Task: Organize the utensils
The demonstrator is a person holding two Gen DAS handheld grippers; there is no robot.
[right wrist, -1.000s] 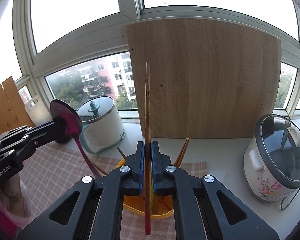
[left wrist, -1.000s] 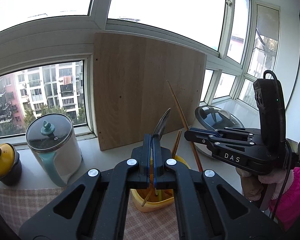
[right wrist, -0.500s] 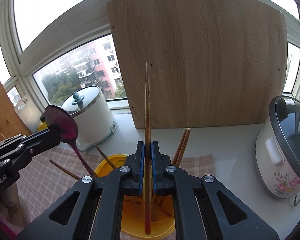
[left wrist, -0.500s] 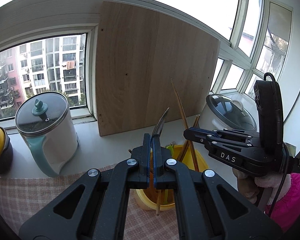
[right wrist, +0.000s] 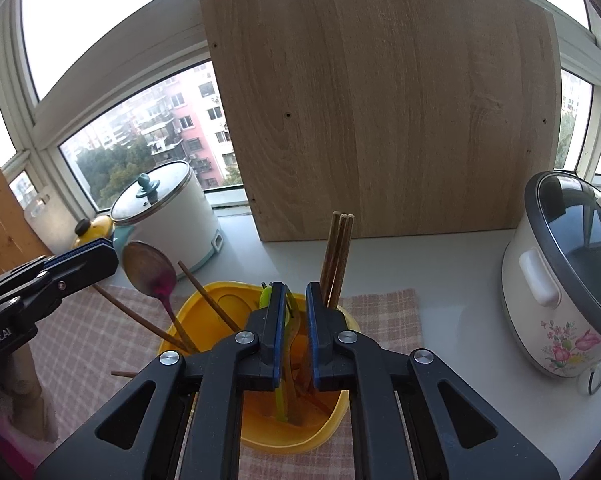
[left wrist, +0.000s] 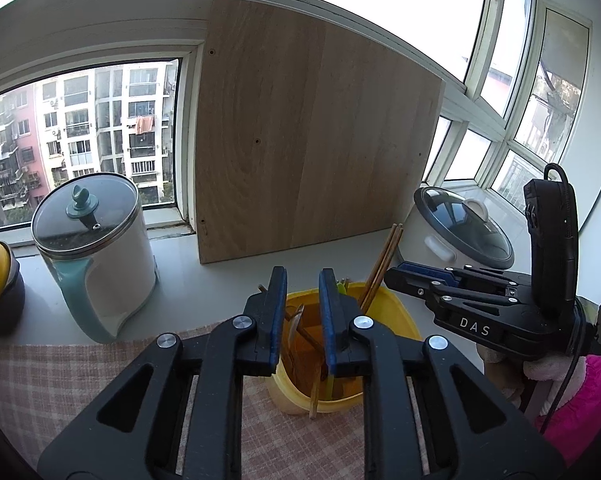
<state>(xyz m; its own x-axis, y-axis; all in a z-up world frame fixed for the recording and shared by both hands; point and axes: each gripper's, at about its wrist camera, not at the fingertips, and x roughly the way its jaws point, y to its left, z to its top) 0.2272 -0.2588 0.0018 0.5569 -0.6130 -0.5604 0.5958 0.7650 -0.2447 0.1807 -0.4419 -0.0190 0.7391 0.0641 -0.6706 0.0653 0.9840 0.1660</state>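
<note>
Both grippers are black plastic with blue-lined fingers and silver screws. The right gripper (left wrist: 396, 280) bears white "DAS" lettering, a black cable, a pink sleeve behind. The left gripper (right wrist: 100, 258) reads "Robot.AI".

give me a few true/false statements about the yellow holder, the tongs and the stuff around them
1. Both tongs, left and right, are open and hold nothing. True.
2. The spoon lies flat on the cloth. False: it stands in the yellow holder, bowl up.
3. The wooden board leans against the window. True.
4. The rice cooker has its lid off. False: its glass lid is on.
</note>
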